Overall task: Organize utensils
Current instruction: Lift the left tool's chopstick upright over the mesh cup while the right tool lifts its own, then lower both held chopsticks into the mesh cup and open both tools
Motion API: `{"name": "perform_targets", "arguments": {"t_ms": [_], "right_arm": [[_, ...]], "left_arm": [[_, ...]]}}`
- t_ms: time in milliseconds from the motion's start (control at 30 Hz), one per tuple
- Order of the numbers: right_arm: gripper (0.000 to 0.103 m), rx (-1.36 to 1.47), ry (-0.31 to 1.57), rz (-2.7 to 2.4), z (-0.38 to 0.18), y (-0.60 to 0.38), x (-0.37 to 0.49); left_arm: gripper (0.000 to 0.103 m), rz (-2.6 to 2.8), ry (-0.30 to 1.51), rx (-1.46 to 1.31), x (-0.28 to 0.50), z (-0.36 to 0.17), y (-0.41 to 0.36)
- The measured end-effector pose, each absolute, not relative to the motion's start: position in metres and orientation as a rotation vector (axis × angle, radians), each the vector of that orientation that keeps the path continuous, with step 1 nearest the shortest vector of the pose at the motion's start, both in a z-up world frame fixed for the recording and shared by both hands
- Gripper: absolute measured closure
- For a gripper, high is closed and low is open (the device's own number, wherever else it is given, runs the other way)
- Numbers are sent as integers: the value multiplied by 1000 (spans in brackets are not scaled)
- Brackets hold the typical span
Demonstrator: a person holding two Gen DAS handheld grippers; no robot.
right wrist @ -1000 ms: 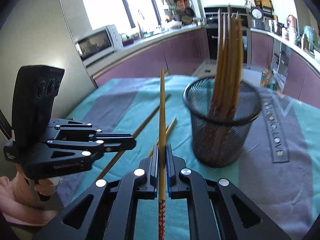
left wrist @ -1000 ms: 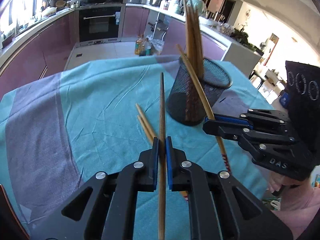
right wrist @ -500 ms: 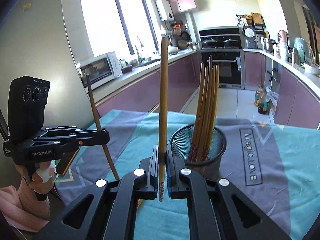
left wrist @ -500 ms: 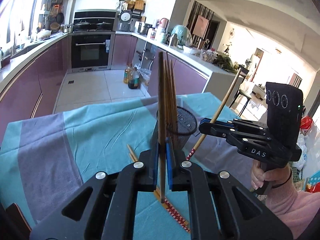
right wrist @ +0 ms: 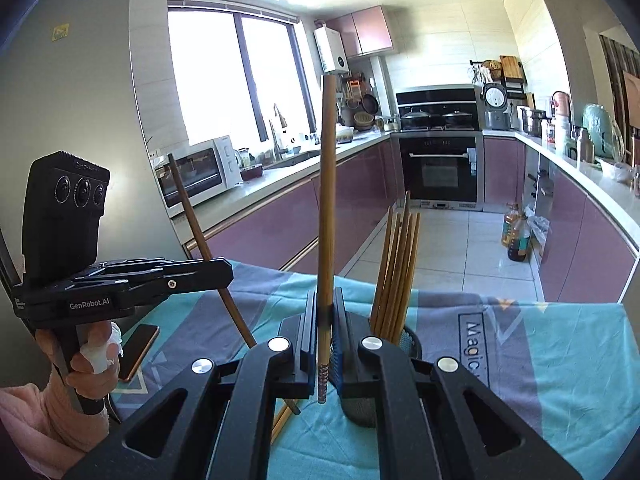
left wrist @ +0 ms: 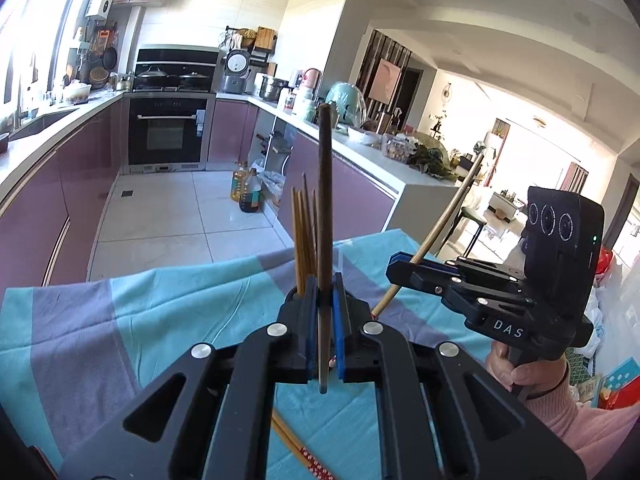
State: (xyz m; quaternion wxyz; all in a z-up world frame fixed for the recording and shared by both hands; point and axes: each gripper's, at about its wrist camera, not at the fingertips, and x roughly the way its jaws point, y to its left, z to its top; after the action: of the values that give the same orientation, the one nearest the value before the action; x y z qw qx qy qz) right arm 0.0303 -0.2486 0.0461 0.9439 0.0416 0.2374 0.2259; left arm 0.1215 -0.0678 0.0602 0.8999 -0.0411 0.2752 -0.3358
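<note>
A: What do the two wrist views show, taking the mesh holder as the landmark?

B: Each pair of tongs is pressed together on a single chopstick. The left tongs pinch a dark chopstick near its lower end, upright, directly in front of the holder. The right tongs pinch a lighter chopstick with a patterned lower tip, also upright, just left of the holder in the right wrist view.

A: And the rest of the utensils?

B: A bundle of chopsticks stands inside the holder. At least one loose pair lies on the teal tablecloth of the table, on the near side of the holder, partly hidden by the tongs.

A: Which step is in hand?

B: Judged from the frames, transport: both sticks are clear of the cloth and not yet in the holder.

A: What does the next move call for?

B: Probably carrying each lower tip above the holder's rim, keeping the stick near vertical, then parting the jaws so it drops among the bundle. The two tongs sit near each other, so going one at a time would avoid a clash. The loose pair remains to be collected.
</note>
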Motion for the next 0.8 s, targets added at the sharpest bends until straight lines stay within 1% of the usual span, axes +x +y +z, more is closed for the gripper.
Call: {"name": "perform_targets", "arguments": {"t_ms": [433, 567, 800], "right_arm": [[97, 87, 425, 435, 69, -252, 42], [97, 80, 446, 423, 63, -250, 49], [97, 81, 513, 412, 45, -244, 65]], "left_arm": [[96, -707, 462, -64, 126, 104, -95], [96, -695, 461, -51, 129, 103, -102], [96, -656, 527, -13, 142, 83, -113]]}}
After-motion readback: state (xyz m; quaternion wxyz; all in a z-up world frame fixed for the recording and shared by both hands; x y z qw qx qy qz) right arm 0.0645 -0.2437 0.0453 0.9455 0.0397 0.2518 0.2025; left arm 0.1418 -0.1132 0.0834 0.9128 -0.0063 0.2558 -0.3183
